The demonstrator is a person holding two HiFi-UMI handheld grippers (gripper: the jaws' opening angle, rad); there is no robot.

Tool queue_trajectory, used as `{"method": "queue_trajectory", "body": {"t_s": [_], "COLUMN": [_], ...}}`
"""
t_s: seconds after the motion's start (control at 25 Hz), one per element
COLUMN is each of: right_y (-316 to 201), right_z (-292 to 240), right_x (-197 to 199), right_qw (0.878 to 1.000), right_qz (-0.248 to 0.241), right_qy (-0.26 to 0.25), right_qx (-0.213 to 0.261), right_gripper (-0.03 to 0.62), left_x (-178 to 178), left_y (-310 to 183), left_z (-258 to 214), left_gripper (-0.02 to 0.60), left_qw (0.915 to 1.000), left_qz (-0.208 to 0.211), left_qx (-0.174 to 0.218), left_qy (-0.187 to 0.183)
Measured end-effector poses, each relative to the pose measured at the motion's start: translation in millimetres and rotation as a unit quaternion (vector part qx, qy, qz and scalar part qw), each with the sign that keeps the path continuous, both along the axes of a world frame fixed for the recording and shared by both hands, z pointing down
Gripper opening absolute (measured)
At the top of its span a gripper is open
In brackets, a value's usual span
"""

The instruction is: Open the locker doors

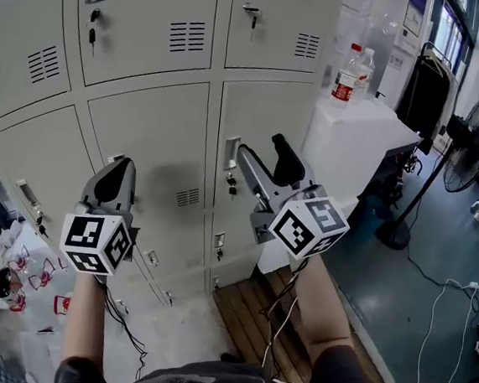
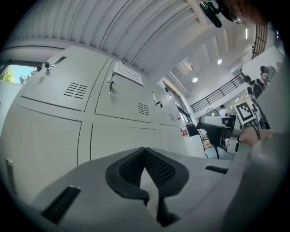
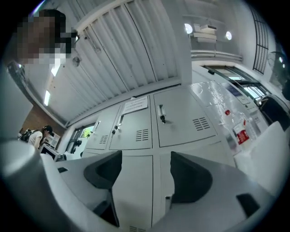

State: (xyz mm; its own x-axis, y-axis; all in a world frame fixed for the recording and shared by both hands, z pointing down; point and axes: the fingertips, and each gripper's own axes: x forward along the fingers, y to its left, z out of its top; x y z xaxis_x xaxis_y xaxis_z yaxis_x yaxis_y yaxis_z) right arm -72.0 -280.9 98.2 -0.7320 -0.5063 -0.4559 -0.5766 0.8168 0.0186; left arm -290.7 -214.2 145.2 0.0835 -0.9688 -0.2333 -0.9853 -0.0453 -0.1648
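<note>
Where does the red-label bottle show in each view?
Head view: the bottle is at upper right, on the white cabinet.
Left gripper view: small, right of centre, past the lockers.
Right gripper view: near the right edge.
Shared landmark: the vent on the door nearest the bottle.

Left gripper (image 1: 120,167) jaws together, right gripper (image 1: 263,151) jaws apart and empty, both forward.

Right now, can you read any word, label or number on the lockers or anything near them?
Nothing can be read clearly.
Too blurred: paper notice on an upper locker door.
Too small: red bottle label.
No words, only square patterns: marker cubes.
</note>
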Motion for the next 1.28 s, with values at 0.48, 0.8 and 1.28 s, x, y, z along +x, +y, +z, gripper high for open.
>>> {"method": "queue_trajectory", "body": {"t_s": [0.48,0.8,1.28], "right_y": [-46,-69,-107], "right_z": [-144,-204,-252], "right_x": [-5,-31,-76], "right_qw": [0.992,0.98,0.973], "right_qz": [-0.068,-0.063,-0.059], "right_qy": [0.019,0.088,0.155], "right_qx": [0.106,0.165,0.16], "right_gripper": [0.321,0.322,0.321], "left_x": [12,30,25], "left_y": [-62,-88,-95], "left_z": [-106,-147,-195], "left_gripper": [0.009,0.008,0.008], "left_qw": [0.9981,0.9978,0.9959], "left_qz": [-0.036,-0.026,-0.055], "left_qx": [0.05,0.06,0.072], "left_qy": [0.003,0.008,-0.008]}}
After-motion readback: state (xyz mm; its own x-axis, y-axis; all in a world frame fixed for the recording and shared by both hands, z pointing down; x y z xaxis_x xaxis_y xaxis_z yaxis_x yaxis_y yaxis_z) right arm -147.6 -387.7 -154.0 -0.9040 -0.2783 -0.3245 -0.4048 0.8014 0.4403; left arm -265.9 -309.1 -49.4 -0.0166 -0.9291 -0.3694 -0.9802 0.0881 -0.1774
